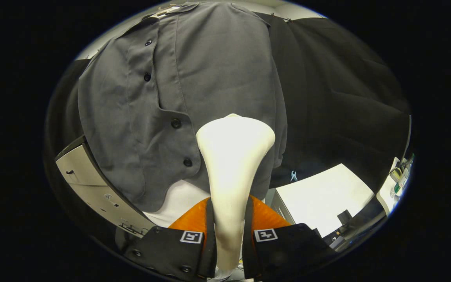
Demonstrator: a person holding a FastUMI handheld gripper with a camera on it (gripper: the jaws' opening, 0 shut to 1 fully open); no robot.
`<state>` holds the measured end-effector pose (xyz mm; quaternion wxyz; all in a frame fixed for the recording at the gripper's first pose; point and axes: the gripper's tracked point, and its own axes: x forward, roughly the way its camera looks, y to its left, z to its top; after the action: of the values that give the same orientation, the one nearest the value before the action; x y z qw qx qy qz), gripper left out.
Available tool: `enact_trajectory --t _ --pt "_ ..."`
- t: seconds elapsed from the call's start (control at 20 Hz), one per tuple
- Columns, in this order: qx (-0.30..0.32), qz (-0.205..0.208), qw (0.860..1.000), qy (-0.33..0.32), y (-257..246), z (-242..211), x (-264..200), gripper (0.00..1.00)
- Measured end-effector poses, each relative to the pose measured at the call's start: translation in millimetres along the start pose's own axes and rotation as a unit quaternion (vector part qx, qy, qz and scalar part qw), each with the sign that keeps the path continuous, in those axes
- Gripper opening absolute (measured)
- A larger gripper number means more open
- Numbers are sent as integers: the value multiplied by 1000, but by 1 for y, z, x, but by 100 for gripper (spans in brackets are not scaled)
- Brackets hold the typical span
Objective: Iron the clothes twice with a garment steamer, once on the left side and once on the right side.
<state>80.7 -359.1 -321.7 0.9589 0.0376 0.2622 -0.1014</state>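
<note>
gripper (228, 239) clamped on steamer (231, 164) handle | head is held against lower right panel of hanging shirt (210, 78) | buttons (175, 123) kept clear | judged: right-side pass

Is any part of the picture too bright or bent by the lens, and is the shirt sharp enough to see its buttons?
In the gripper view, the steamer, clamped between the gripper fingers, is overexposed near its head, losing surface detail; the white table beyond also glares. The fisheye lens bows the straight edges. The grey shirt is evenly lit and sharp: its dark buttons show clearly.
</note>
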Motion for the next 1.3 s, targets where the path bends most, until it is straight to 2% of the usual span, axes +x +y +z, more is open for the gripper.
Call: enact_trajectory --t 0.2,0.75,1.3 --pt "4 -4 1000 -1 6 14 -12 34" --pt "-9 -8 997 -75 54 122 -71 34" --pt "-31 3 984 -177 154 204 -170 34"
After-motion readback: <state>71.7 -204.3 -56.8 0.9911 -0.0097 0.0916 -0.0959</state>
